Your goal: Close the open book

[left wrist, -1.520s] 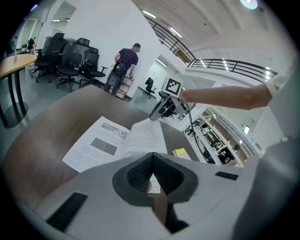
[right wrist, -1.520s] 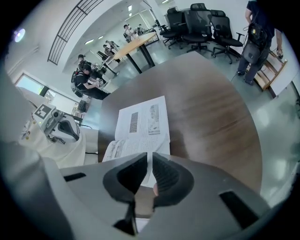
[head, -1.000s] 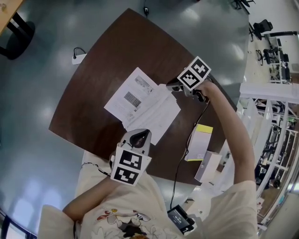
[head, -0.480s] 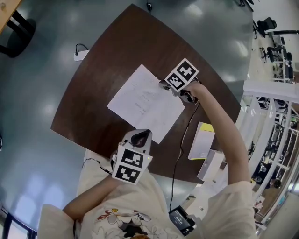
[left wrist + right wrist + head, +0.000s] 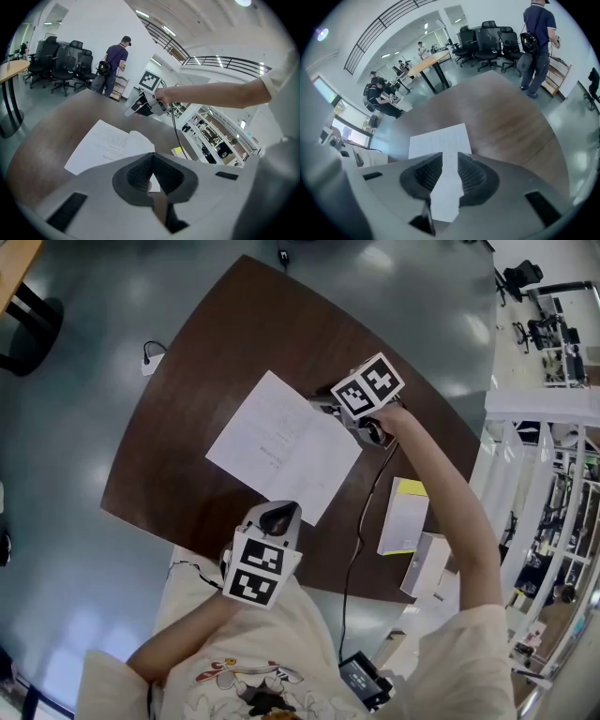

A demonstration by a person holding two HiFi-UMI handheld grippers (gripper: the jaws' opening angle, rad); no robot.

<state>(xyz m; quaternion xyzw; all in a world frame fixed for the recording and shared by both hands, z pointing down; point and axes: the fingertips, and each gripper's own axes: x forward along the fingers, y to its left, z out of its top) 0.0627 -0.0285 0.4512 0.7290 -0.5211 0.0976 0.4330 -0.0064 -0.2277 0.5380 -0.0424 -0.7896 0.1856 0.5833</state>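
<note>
The fingers [image 5: 471, 177] of my right gripper [image 5: 325, 410] had just been spreading and stood apart over the far edge of the white paper-covered book [image 5: 281, 448], gripping nothing. My left gripper [image 5: 277, 513] was clenched shut beside its near corner. The book lay closed and flat on the dark brown wooden table [image 5: 253, 334]. Around it spread glossy grey floor [image 5: 75, 381]; black office chairs [image 5: 65, 61] lined a white wall [image 5: 93, 28].

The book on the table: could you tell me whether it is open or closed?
Closed, it seems: the book lies flat, one white face up, no facing pages.
</note>
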